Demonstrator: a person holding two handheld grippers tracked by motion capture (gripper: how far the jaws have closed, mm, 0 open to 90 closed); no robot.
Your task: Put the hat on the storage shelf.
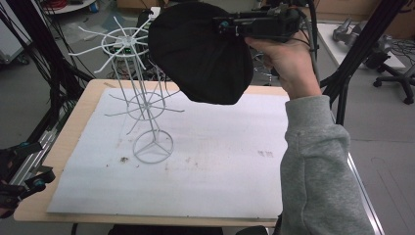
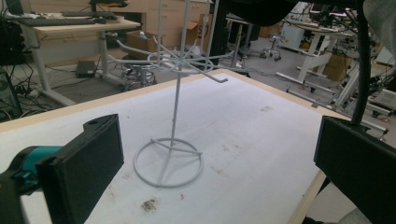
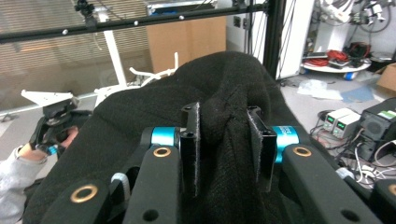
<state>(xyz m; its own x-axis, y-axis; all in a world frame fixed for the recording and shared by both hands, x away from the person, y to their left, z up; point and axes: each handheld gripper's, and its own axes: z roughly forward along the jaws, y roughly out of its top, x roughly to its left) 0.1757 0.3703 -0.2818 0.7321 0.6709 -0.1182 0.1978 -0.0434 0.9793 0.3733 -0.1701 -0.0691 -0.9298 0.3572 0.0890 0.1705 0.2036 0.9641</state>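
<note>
A black knit hat (image 1: 200,54) hangs in the air above the back of the table, beside the top ring of a white wire stand (image 1: 147,98). My right gripper (image 1: 222,24) is shut on a fold of the hat (image 3: 140,116); in the right gripper view both pads (image 3: 191,140) pinch the bunched fabric. The stand (image 2: 175,116) rests upright on its round base on the white sheet. My left gripper (image 1: 24,181) is low at the table's front left corner. Its jaws (image 2: 219,163) stand wide open with nothing between them, facing the stand.
A white sheet (image 1: 220,161) covers most of the wooden table (image 1: 73,127). Black frame poles (image 1: 357,54) rise at the right and cables hang at the left. An office chair (image 1: 396,73) and desks stand beyond the table.
</note>
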